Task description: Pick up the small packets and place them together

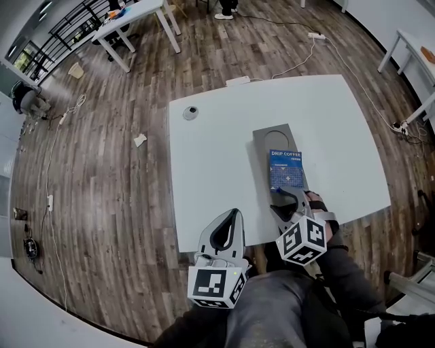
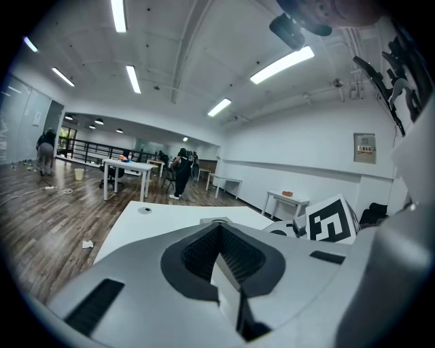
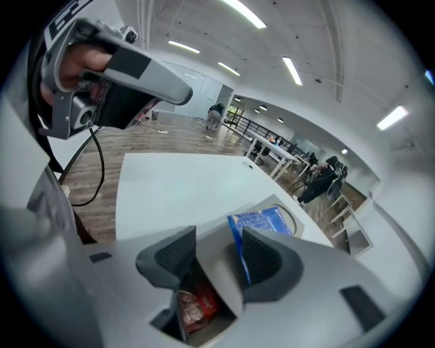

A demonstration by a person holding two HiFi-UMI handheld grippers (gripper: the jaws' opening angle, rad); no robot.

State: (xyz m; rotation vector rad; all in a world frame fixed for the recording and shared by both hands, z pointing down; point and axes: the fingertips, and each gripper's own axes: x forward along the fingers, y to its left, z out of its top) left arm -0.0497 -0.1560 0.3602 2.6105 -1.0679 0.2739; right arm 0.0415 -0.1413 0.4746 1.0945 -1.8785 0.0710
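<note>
A grey tray (image 1: 275,136) with a round cut-out lies on the white table (image 1: 217,156). A blue drip coffee box (image 1: 285,168) rests in it. My right gripper (image 1: 286,198) stands open over the tray's near end. In the right gripper view, a small red packet (image 3: 197,306) lies in the tray (image 3: 212,272) low between the jaws of the right gripper (image 3: 217,248), and the pads do not touch it. The blue box (image 3: 262,223) sits just past the right jaw. My left gripper (image 1: 235,215) hovers at the table's front edge, shut and empty (image 2: 219,224).
A small round grey object (image 1: 190,113) sits at the table's far left corner. A power strip (image 1: 238,80) and cables lie on the wooden floor beyond. More white tables (image 1: 136,20) stand farther off. My legs are under the front edge.
</note>
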